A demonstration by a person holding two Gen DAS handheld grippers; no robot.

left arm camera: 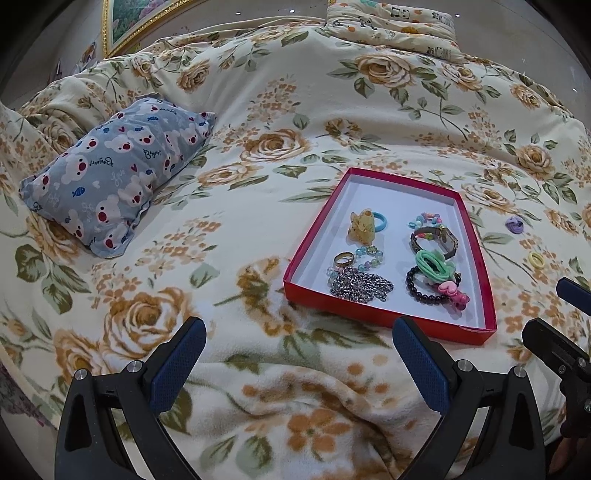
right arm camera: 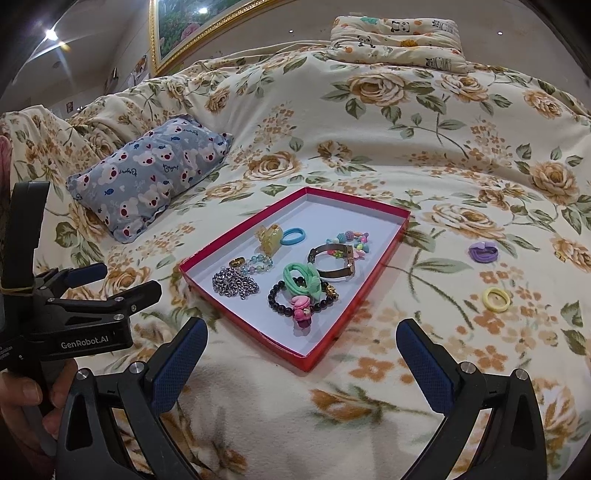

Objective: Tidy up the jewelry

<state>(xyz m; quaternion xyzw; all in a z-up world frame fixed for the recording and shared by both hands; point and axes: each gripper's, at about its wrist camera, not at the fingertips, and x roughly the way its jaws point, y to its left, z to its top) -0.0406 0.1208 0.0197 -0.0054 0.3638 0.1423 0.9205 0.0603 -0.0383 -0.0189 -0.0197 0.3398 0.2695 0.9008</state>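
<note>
The red tray [right arm camera: 384, 236] lay on the bed [right arm camera: 406, 122] and already held most of the jewelry. A purple hair tie [right arm camera: 484, 252] and a yellow hair tie [right arm camera: 496, 299] lay outside, right of it, probably waiting to be collected. The left gripper [left arm camera: 299, 354] and the right gripper [right arm camera: 301, 356] both had their jaws wide apart and empty, near the tray.

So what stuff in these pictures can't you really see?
- Watch face: both views, too small and turned sideways.
- Black bead bracelet: partly under the green hair tie, both views.
- Framed picture: cut off by the top edge, both views.
- Left gripper: right wrist view, its body runs off the left edge.
</note>
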